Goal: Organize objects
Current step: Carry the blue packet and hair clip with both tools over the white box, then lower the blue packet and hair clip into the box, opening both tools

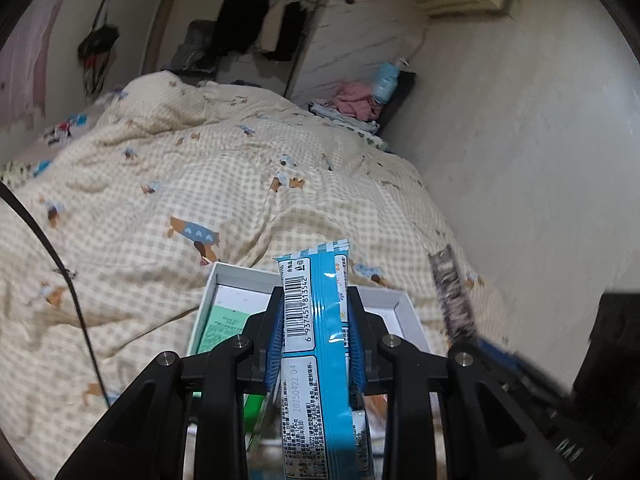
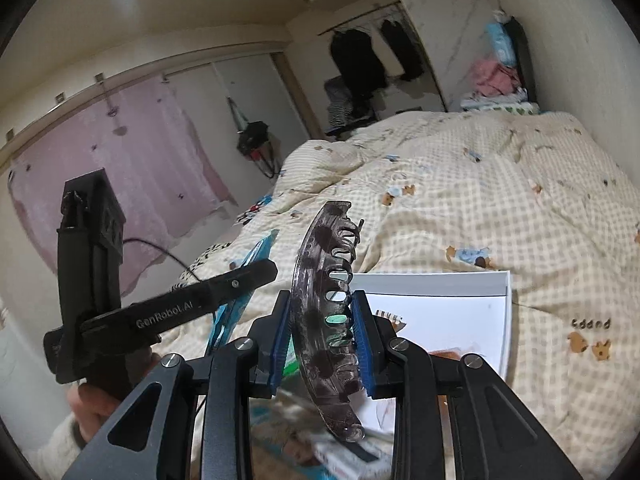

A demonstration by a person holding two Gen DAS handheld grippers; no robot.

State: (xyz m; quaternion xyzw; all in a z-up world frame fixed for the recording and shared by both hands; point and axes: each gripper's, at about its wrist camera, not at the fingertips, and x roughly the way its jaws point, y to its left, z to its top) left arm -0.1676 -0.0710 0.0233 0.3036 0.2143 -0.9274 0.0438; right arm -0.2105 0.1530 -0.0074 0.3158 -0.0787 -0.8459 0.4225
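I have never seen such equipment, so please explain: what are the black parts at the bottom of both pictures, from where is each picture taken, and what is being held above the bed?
No robot here: a person holds one two-finger gripper in each hand. Each picture comes from a fisheye camera mounted on a gripper, looking along its fingers. In the left wrist view, the left gripper pinches a blue snack packet. In the right wrist view, the right gripper pinches a dark translucent hair claw clip. Below both lies a white open box on a checked quilt covering the bed.
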